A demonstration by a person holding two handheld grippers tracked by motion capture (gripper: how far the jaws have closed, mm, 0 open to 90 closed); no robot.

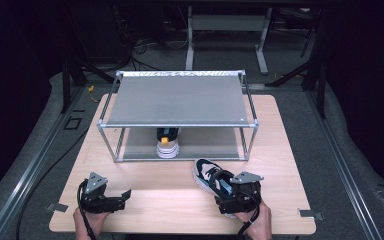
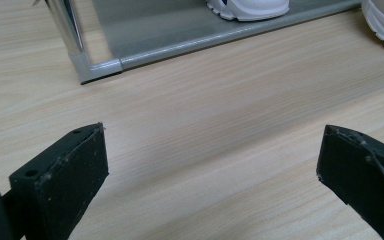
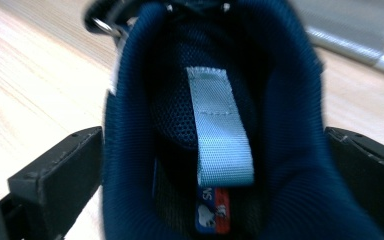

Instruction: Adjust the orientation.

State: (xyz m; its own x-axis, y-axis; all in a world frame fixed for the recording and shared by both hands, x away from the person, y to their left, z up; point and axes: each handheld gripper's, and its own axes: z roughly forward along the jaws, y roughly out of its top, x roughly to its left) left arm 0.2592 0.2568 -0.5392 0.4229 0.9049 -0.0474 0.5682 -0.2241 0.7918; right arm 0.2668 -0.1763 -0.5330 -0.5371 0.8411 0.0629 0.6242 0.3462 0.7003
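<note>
Two shoes matter here: one sits on the rack's [image 1: 180,125] lower shelf, mid-frame; the navy sneaker [image 1: 211,176] lies lower right, its heel between the right gripper's [image 1: 228,192] wide-open jaws. Close squarely on the collar before lifting. The left gripper [image 1: 122,196] idles open, lower left.

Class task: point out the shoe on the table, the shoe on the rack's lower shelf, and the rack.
table shoe [image 1: 207,172], high view, laces
shelf shoe [image 1: 168,148], high view, white heel
rack [image 1: 177,100], high view, top shelf
</note>
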